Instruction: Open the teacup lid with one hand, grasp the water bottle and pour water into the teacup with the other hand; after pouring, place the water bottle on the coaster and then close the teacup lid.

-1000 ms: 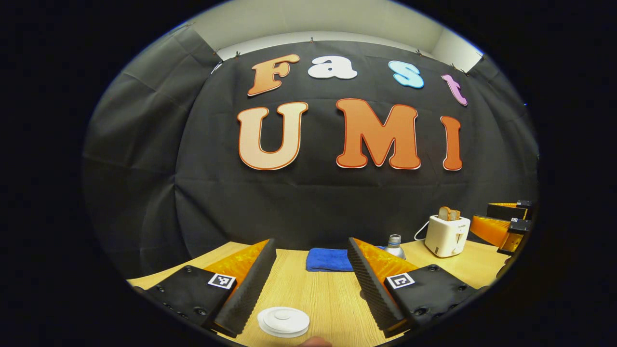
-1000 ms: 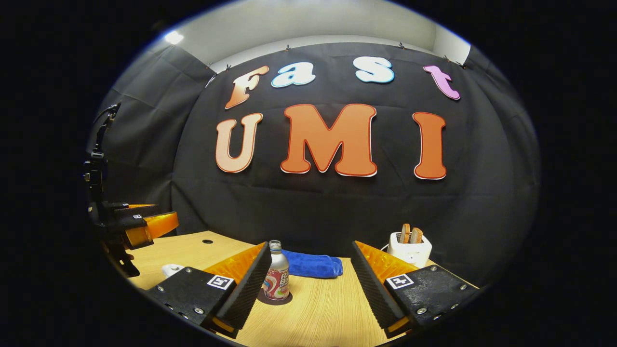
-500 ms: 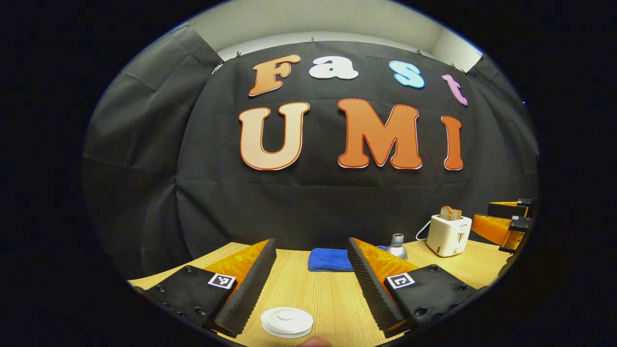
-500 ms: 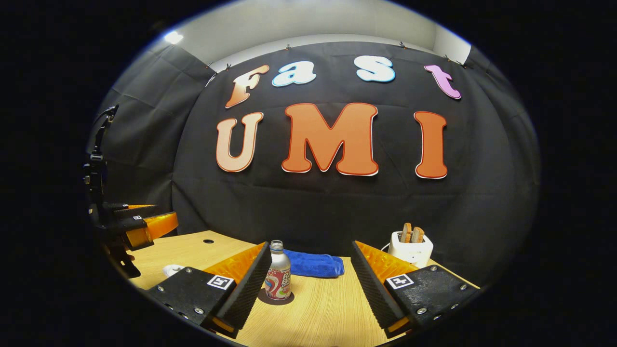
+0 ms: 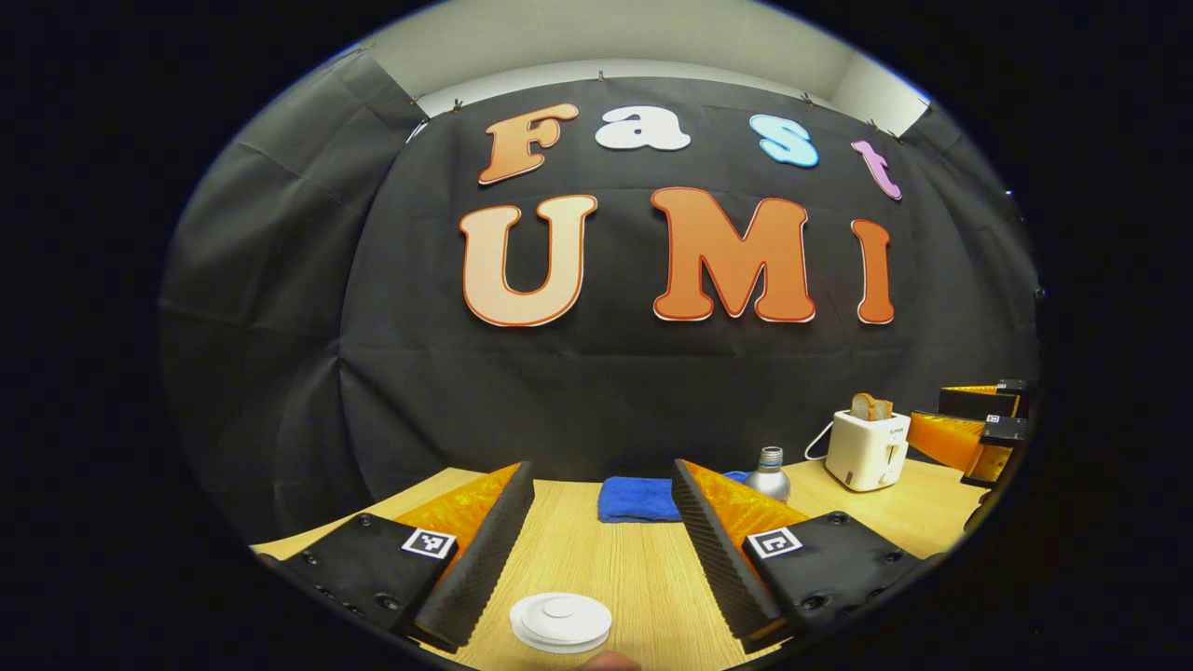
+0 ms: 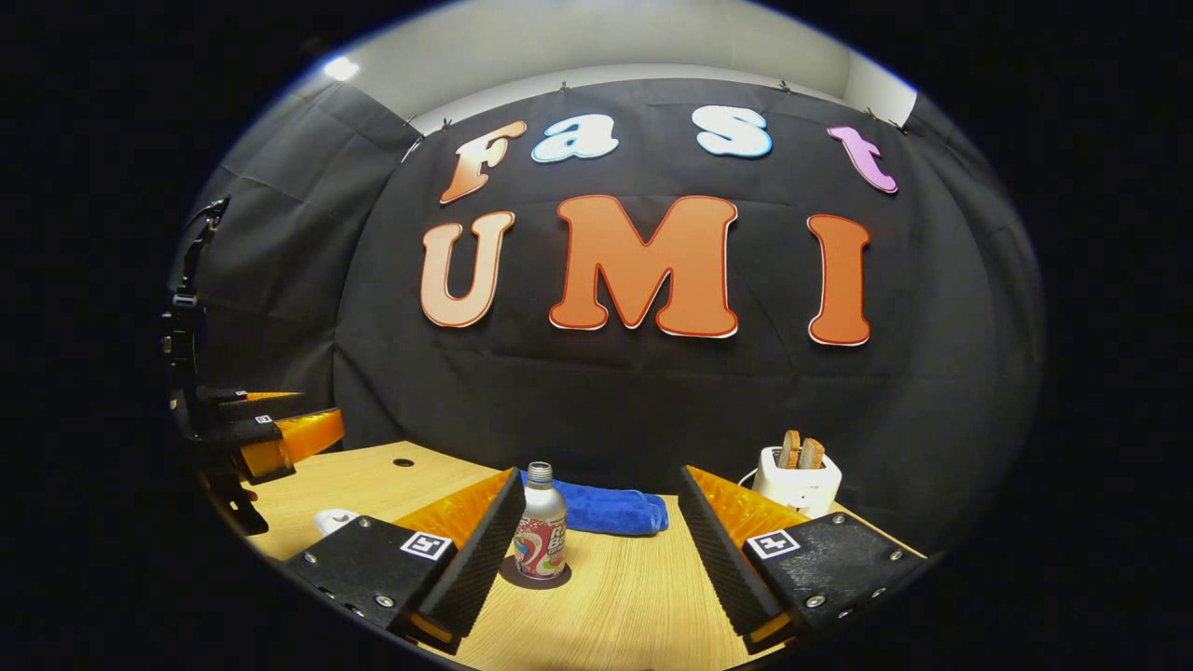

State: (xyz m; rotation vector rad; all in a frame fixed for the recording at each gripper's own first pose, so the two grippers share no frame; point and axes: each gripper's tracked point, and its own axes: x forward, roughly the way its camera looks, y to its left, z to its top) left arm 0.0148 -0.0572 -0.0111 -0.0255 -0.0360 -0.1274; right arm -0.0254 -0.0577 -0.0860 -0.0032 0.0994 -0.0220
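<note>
Both tongs spread and empty, left tongs [image 5: 601, 550] above lidded cup [image 5: 560, 622], bottle [image 6: 541, 536] upright on coaster [image 6: 535, 576]: off-centre pinch could tip either

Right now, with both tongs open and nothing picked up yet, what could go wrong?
1. The bottle is tall and narrow on its coaster; the right tongs sit off to its right, so one finger could tip it.
2. The lid is low and flat; the left tongs may slip off it.
3. The towel lies just behind the bottle and could snag.
</note>
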